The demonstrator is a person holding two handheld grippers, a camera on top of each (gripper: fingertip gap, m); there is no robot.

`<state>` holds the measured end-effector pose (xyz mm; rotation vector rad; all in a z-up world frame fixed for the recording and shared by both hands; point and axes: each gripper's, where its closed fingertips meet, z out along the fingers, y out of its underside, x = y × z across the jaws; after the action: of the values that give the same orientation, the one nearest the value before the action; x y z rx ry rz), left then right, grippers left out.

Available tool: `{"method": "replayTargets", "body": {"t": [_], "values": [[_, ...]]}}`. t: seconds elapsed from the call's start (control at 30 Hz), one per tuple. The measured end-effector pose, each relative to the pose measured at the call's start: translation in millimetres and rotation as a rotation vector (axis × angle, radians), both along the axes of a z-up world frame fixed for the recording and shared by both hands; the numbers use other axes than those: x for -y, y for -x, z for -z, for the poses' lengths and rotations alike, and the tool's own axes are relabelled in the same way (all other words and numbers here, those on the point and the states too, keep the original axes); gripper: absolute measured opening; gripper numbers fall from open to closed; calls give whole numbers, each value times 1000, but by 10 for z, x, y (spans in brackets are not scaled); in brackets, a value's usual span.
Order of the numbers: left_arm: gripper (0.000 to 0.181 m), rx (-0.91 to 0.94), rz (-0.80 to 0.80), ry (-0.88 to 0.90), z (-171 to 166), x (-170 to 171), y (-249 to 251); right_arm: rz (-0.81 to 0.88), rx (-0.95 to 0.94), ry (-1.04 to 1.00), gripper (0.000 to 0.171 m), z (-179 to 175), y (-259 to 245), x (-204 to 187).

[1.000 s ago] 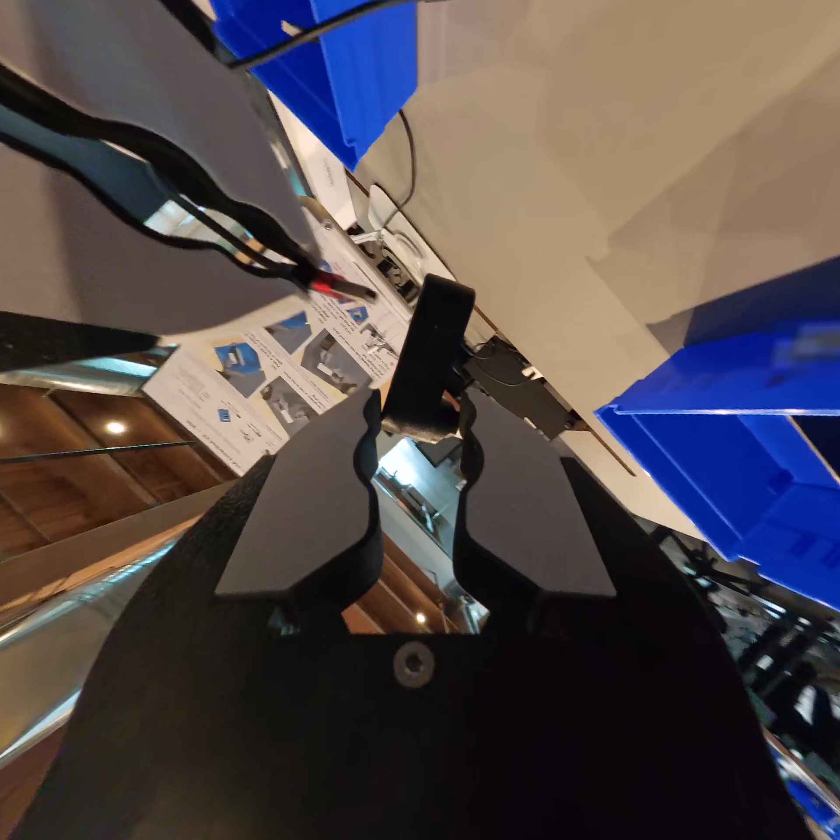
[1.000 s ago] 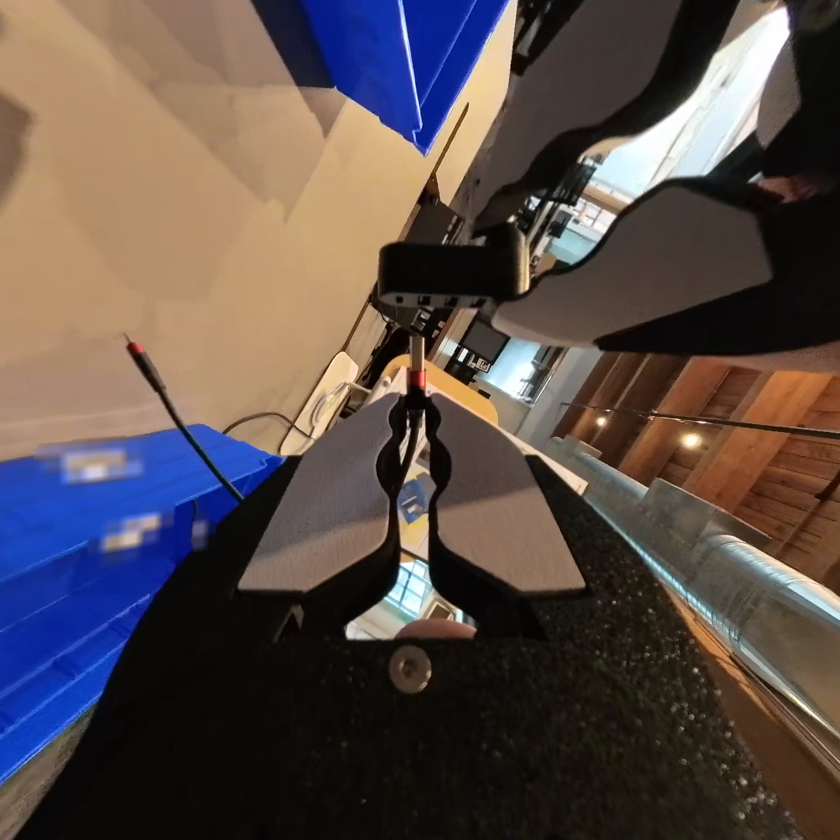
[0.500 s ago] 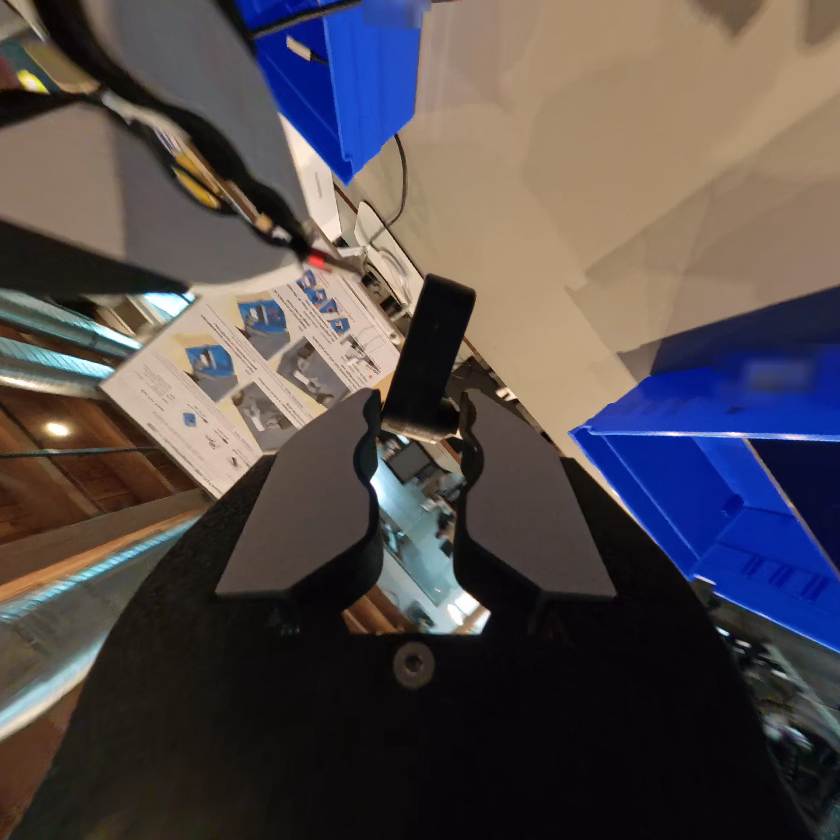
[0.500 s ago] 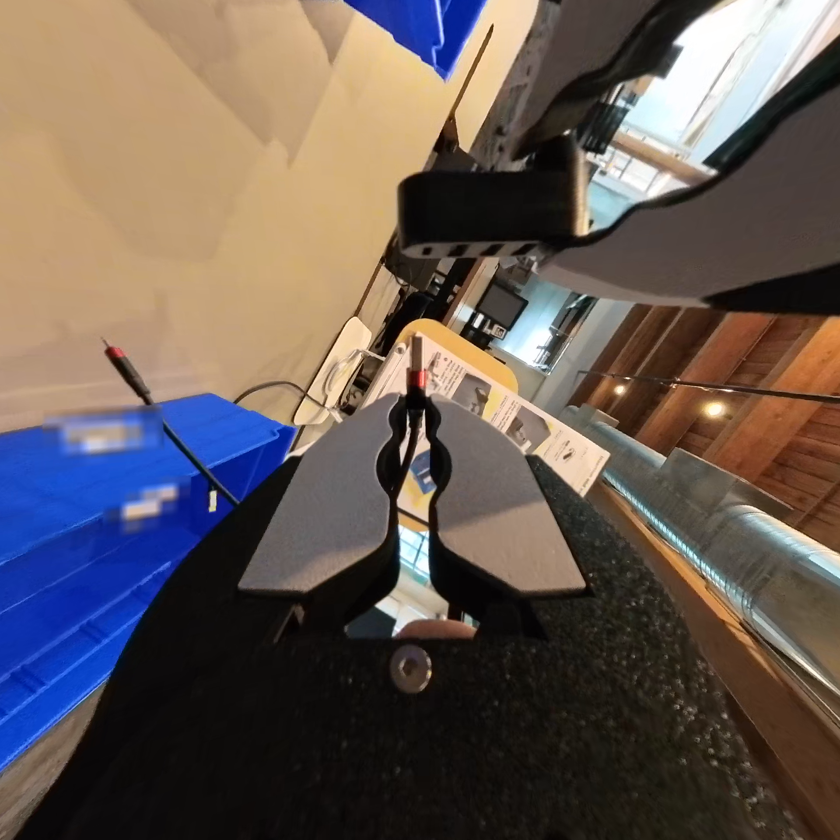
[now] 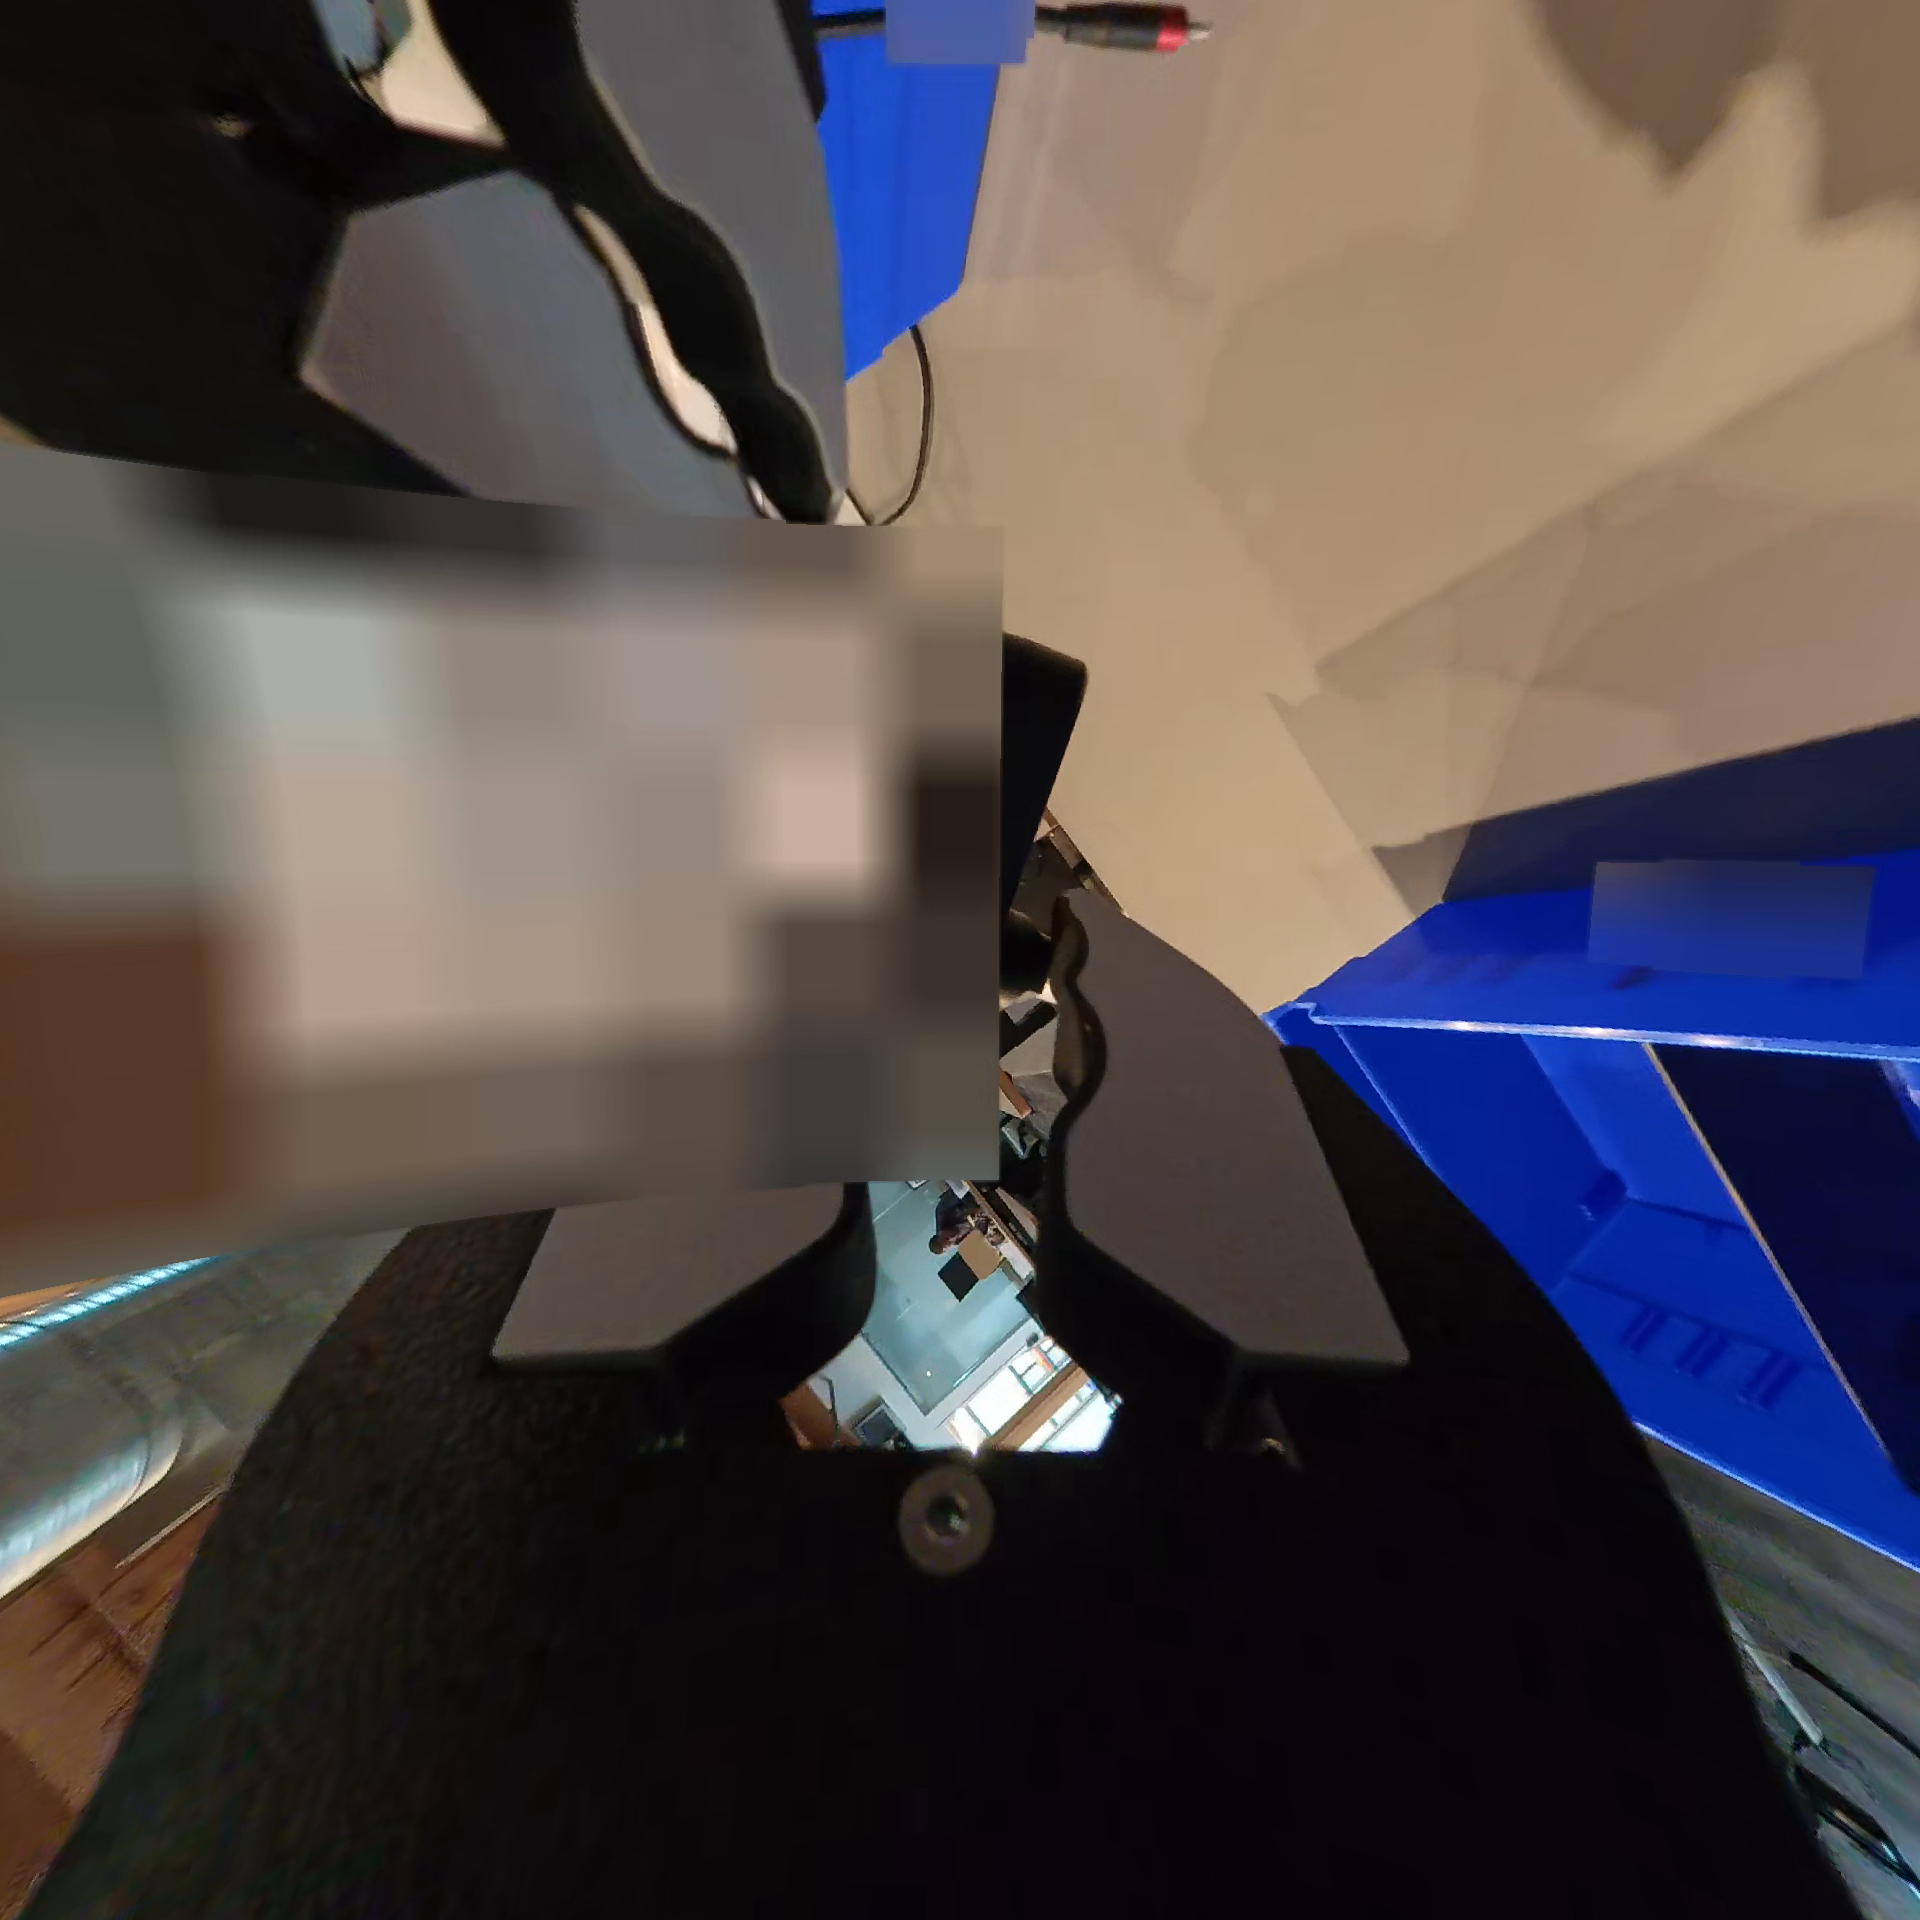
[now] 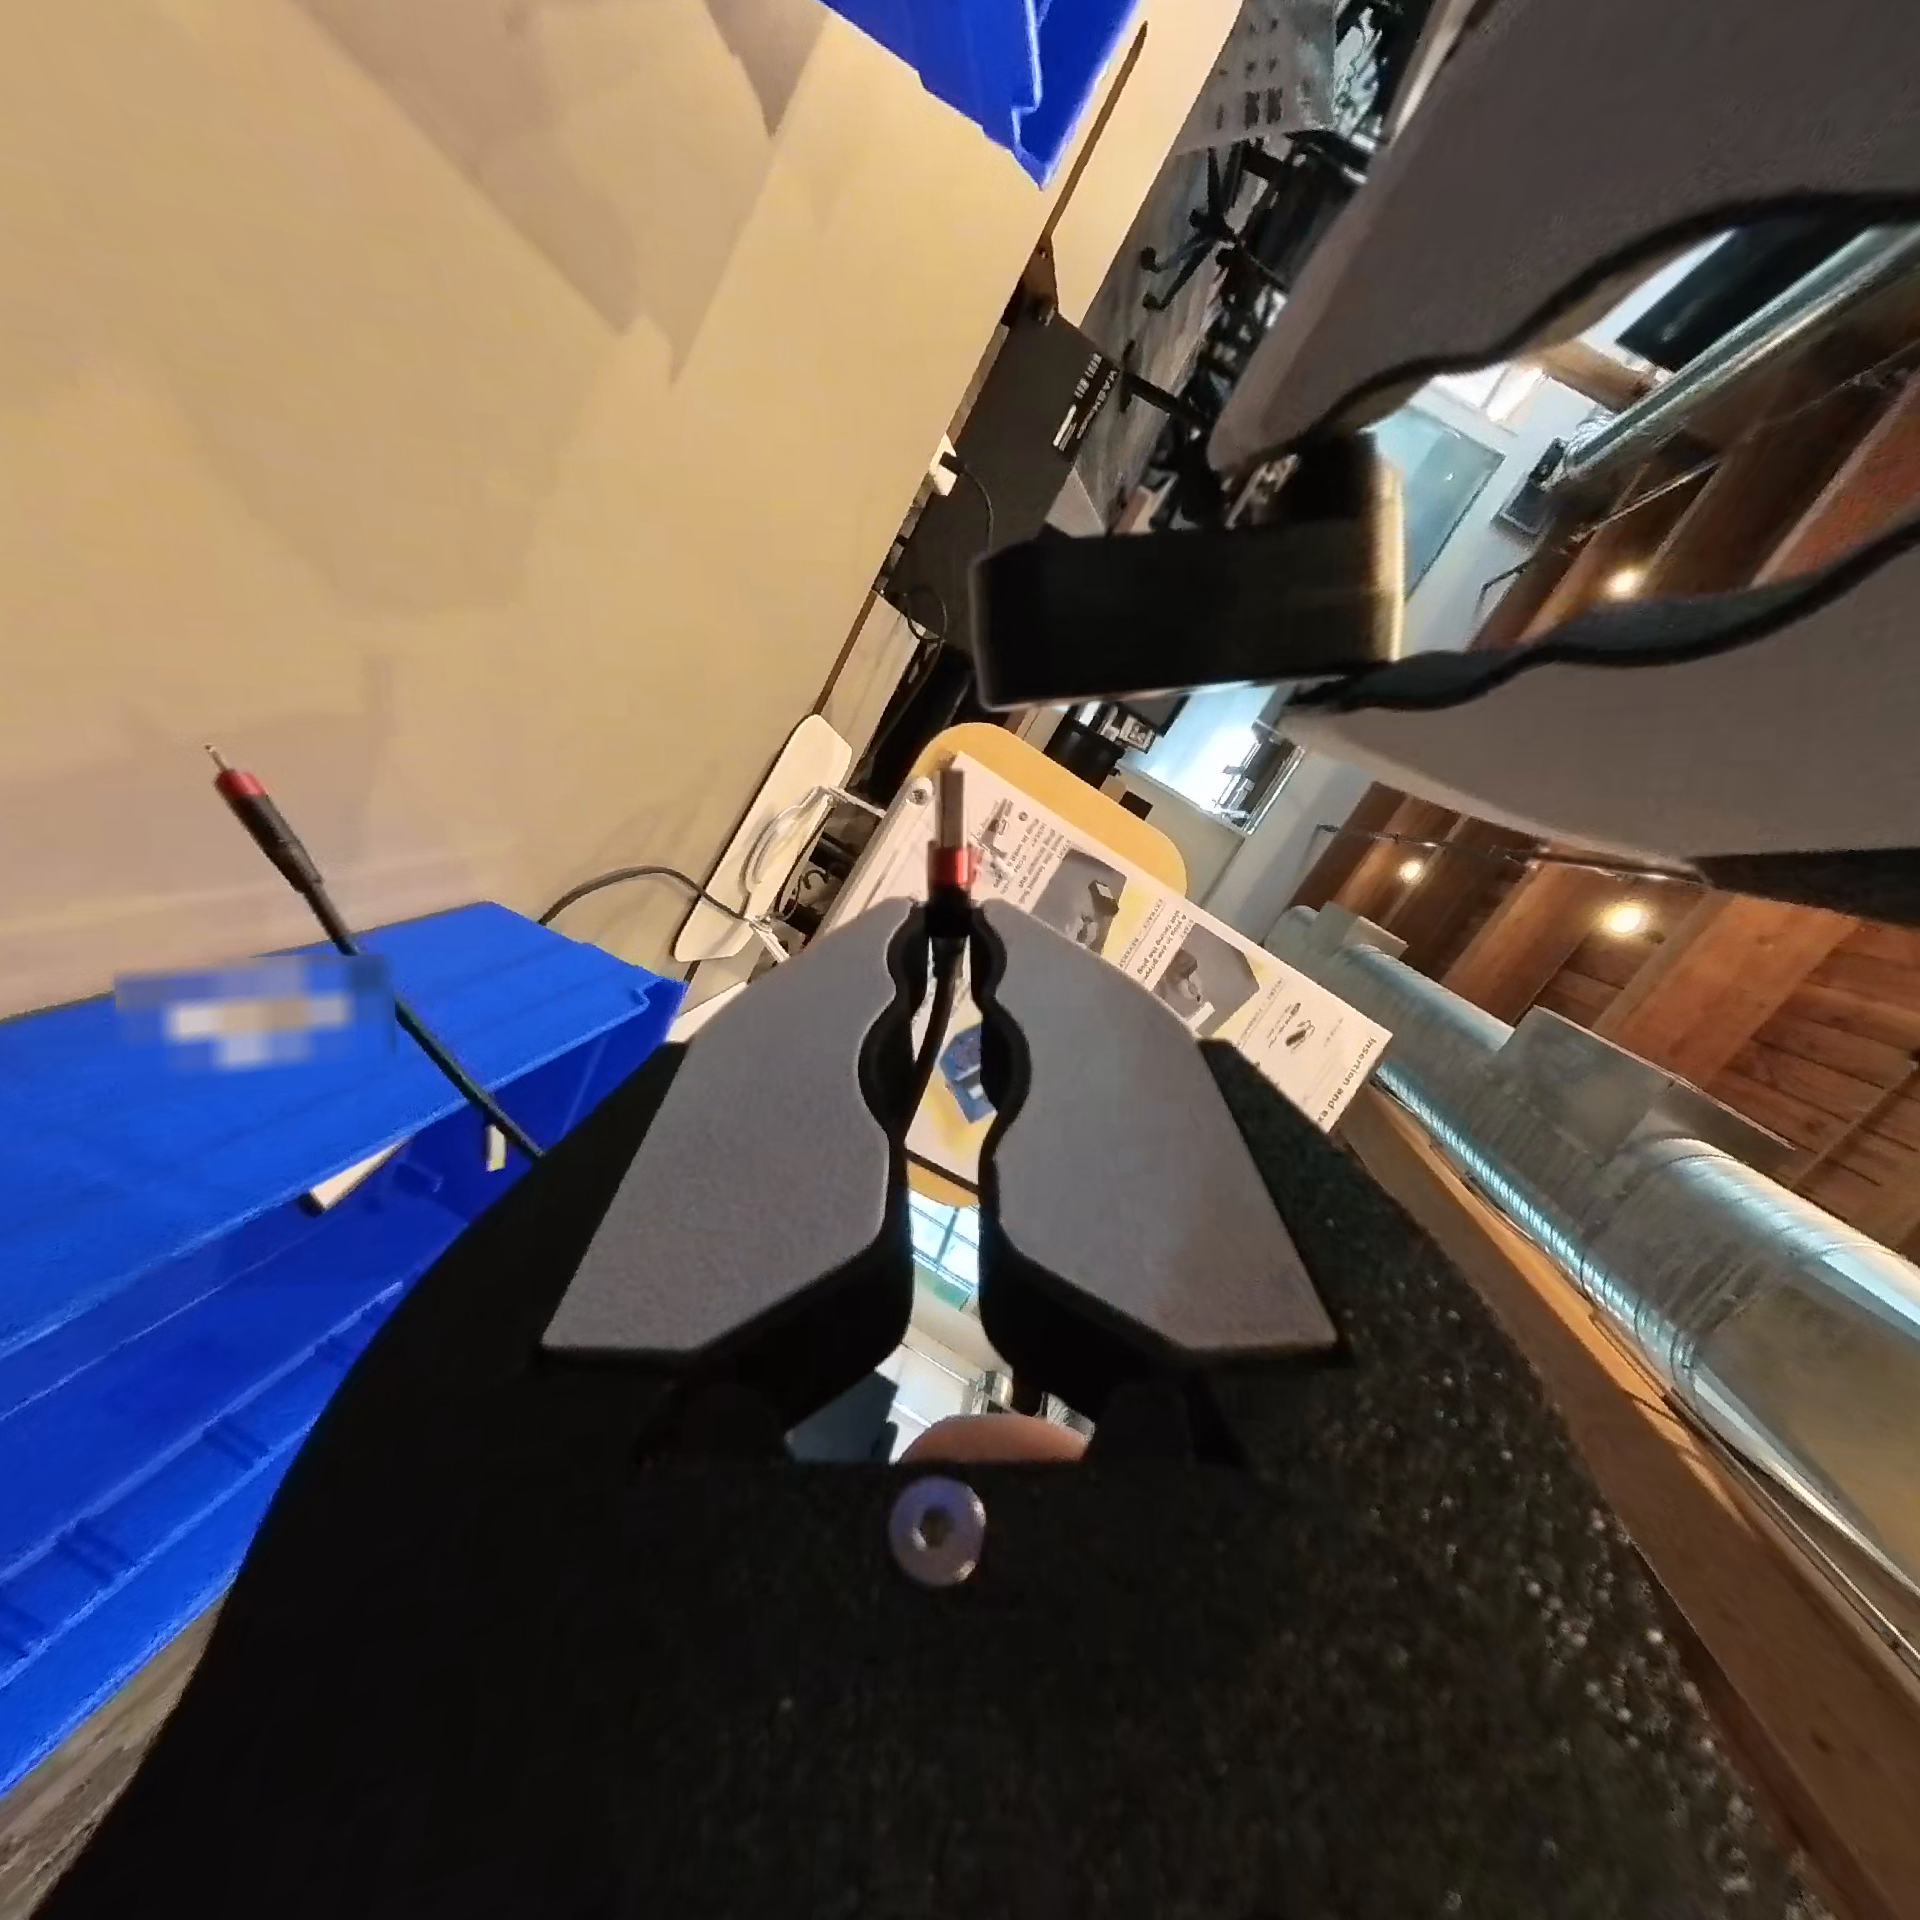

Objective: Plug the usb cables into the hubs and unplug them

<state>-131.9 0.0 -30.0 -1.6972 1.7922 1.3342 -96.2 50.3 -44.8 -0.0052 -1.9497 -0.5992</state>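
Left wrist view: left gripper half hidden behind a large blurred patch, only its right finger plain to see; a sliver of the black USB hub poking out just beyond that finger — jaws apparently clamped on it, though the grip point itself is masked. Above the hub, the right gripper reaching in from the top left. Farther above, a loose red-collared plug against the beige table. Right of the hub, a blue bin. Right wrist view: right gripper pinched tight on a USB cable with a red collar, metal plug pointing up toward the hub — close beneath it, not touching. Hub held by the left gripper coming in from the right. Left of the hub, a second red-collared cable end rising over a blue bin. Below the hub, a printed instruction sheet.
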Motion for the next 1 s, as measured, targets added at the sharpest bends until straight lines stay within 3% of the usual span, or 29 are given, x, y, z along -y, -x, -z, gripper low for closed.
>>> {"method": "replayTargets", "body": {"t": [0.63,1.0], "values": [[33,-91,68,-40,298,-61,185,13,6,78,6,-66,55,-125],[33,-146,78,-81,362,-107,199,6,10,104,7,-36,91,0]]}}
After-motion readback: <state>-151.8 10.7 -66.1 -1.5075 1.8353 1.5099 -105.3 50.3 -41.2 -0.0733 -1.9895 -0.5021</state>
